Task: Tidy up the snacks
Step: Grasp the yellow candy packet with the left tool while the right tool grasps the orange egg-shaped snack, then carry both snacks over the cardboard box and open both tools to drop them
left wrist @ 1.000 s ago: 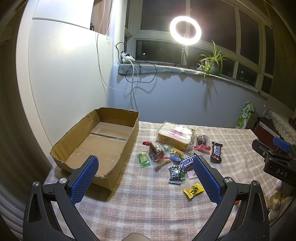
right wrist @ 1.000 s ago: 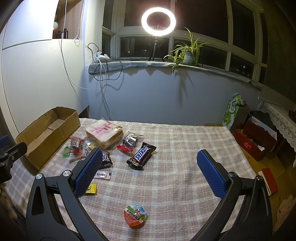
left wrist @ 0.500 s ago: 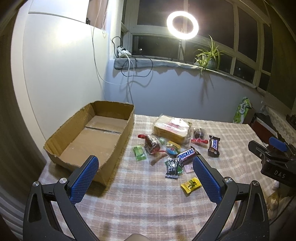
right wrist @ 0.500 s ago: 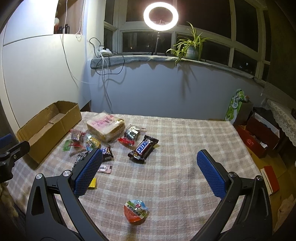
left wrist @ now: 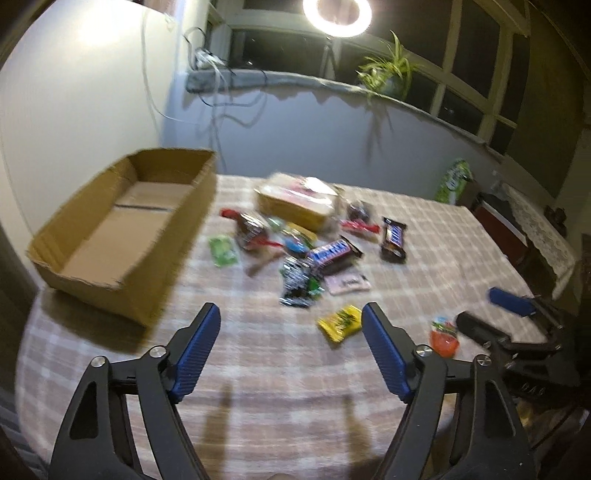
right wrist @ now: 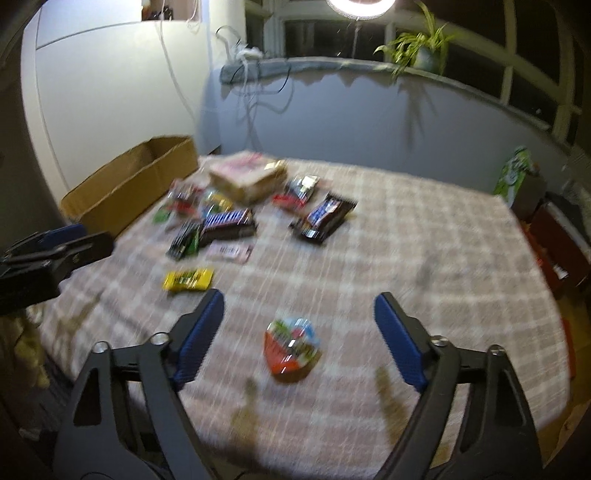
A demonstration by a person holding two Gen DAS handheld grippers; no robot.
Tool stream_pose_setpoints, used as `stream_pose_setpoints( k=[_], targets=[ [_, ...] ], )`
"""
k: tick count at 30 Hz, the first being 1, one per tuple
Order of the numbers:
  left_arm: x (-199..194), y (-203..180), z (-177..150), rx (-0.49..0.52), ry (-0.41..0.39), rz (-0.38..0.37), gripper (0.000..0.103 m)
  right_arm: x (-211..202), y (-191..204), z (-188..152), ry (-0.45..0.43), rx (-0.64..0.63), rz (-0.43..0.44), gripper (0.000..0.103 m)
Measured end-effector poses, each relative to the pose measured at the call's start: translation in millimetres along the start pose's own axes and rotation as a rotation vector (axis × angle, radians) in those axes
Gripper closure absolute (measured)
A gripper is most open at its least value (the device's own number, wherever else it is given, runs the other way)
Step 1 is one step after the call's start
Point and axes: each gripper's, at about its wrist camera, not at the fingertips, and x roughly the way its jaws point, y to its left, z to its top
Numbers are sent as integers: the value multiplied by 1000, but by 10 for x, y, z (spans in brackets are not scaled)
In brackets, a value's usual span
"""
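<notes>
An open, empty cardboard box [left wrist: 122, 221] stands at the table's left; it also shows in the right wrist view [right wrist: 129, 184]. Several snacks lie beside it: a bread pack [left wrist: 299, 199], two Snickers bars [left wrist: 332, 253] [left wrist: 393, 238], a green sachet [left wrist: 222, 251], a yellow packet [left wrist: 341, 322] and an orange-red egg-shaped snack [right wrist: 291, 345]. My left gripper [left wrist: 291, 328] is open and empty above the near tablecloth. My right gripper [right wrist: 299, 314] is open and empty, with the egg snack lying between its fingers, slightly ahead.
The table has a pink checked cloth [right wrist: 424, 258]. A wall and a window sill with cables, a plant [left wrist: 388, 74] and a ring light [left wrist: 336, 14] lie behind. Red boxes [right wrist: 554, 243] and a green bag [right wrist: 515, 177] stand off the right edge.
Both grippers have tilted down and moved closer to the table. The egg snack now lies between the right fingers. Both pairs of jaws have narrowed somewhat.
</notes>
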Motion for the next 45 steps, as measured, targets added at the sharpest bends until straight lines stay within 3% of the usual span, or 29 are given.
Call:
stream_pose_setpoints(
  k=[7,12,24,32,40,45],
  targets=[
    [236,-192,-67,46,64,-75,41,171,18,-155,75,4,56,40],
    [425,-269,-69,73,96,-85,42,269,15,-149,100,15,70,47],
    [762,-362,-93,140,135,-41,44,421,77,-184,129,-26,53,47],
    [788,-381,-89,155,120,-33,65,459,49,-201,132,-47,29,65],
    [764,-404,-119,169,106,-61,90,455,-7,-196,125,-25,54,67],
    [729,-429,-133,155,96,-86,93,438,-55,-194,122,-2,71,68]
  ],
)
